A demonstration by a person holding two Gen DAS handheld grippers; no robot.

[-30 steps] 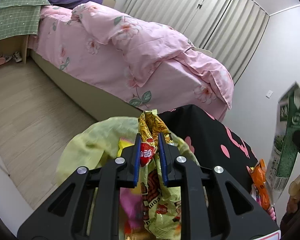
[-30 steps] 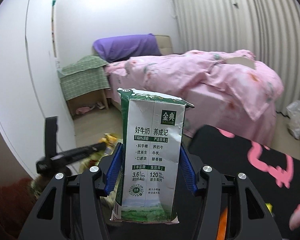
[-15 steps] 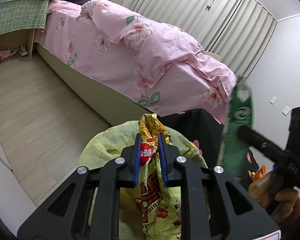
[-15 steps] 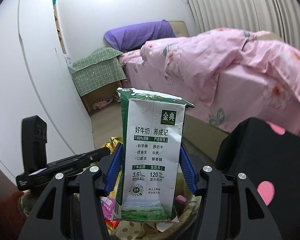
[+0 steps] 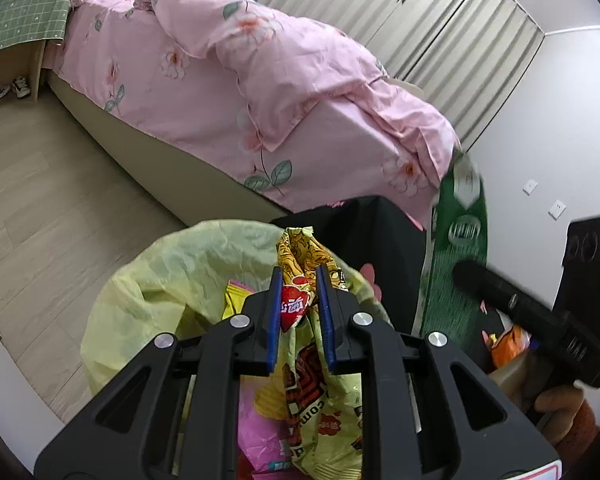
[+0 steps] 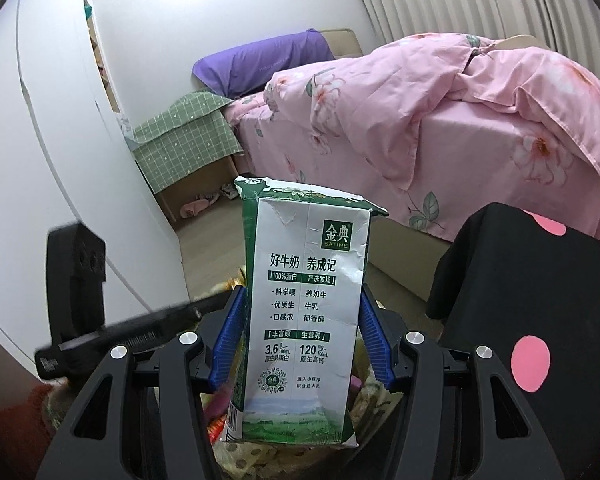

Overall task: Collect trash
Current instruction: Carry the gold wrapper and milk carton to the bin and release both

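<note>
Over trash bag [image 5: 168, 280], right gripper [image 6: 302, 320] tilted down, clamping milk carton [image 6: 304, 304]

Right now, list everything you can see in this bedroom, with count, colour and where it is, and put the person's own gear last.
milk carton: one, green and white, upright between the right gripper's fingers, above the bag
snack wrapper: one, yellow and red, pinched by the left gripper
trash bag: one, pale yellow, open below both grippers, wrappers inside
bed: one, pink floral bedding, behind the bag
pillow: one, purple, at the bed's head
checked cloth: one, green, over a bedside stand
black cloth: one, pink dots, right of the carton
curtains: pale, far wall
shoes: a few, under the stand
left gripper: one, black, blue pads
right gripper: one, black, blue pads
</note>
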